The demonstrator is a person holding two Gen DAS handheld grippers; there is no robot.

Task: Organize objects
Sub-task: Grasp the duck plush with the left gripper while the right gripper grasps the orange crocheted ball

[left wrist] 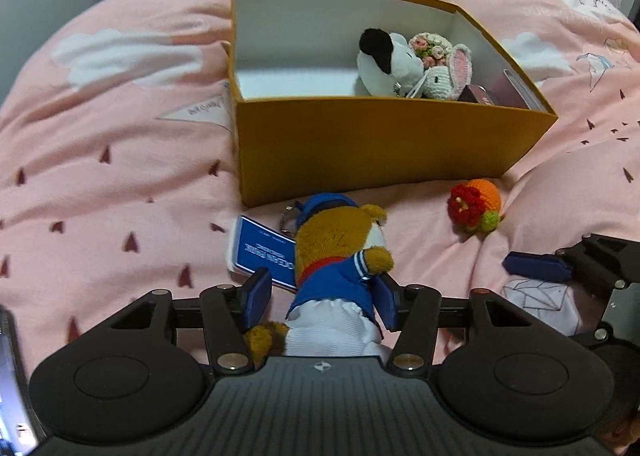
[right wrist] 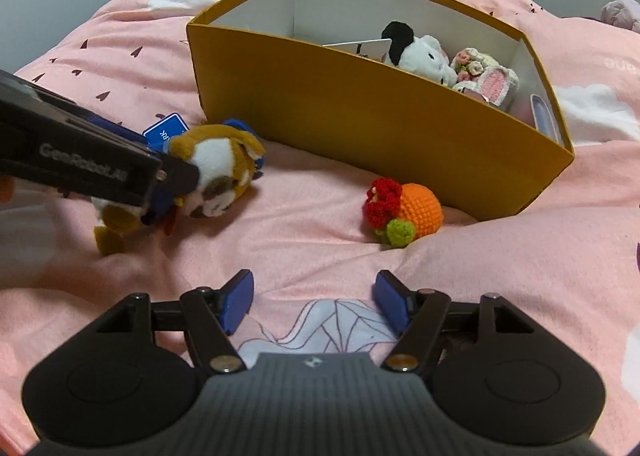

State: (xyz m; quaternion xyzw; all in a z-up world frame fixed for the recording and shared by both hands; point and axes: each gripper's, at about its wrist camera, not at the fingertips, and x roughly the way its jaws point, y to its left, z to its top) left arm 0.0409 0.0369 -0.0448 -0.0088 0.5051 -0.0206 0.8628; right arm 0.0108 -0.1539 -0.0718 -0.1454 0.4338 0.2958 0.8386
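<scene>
A brown plush toy (left wrist: 340, 240) in a blue sailor jacket and hat lies on the pink bedspread in front of the yellow box (left wrist: 380, 144). A blue tag (left wrist: 260, 256) is attached to it. My left gripper (left wrist: 320, 300) is open and straddles the toy's white skirt. The right pad touches the toy and the left pad stands a little apart. From the right wrist view, the left gripper's black housing (right wrist: 80, 164) covers part of the toy (right wrist: 216, 168). My right gripper (right wrist: 316, 304) is open and empty over the bedspread. A crochet orange ball (right wrist: 404, 212) with a red flower lies beyond it.
The yellow box (right wrist: 360, 116) holds a white and black plush dog (left wrist: 384, 60), a crochet bunny (left wrist: 444, 72) and a dark small box (left wrist: 480, 96); its left half shows a bare white floor. One blue pad of the right gripper (left wrist: 536, 267) sits at the right. Clothes are piled at the far bed end.
</scene>
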